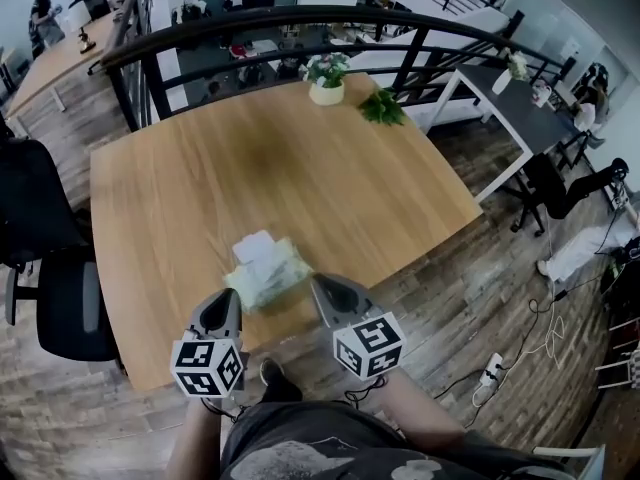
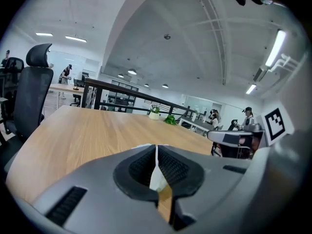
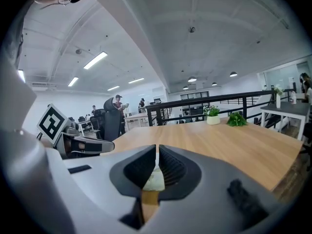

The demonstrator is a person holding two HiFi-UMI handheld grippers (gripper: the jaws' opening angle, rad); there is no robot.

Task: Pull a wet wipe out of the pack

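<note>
A pale green wet wipe pack is at the near edge of the wooden table, with a white sheet or flap at its far end. My left gripper is shut on the pack's left edge. My right gripper is shut on its right edge. In the left gripper view the jaws pinch a thin pale strip of the pack. In the right gripper view the right gripper pinches a pale strip of the pack the same way. Whether the pack rests on the table or hangs just above it I cannot tell.
A small potted plant and a green sprig stand at the table's far edge, before a black railing. A black office chair stands at the left. A white table is at the right. The table's front edge lies just below the grippers.
</note>
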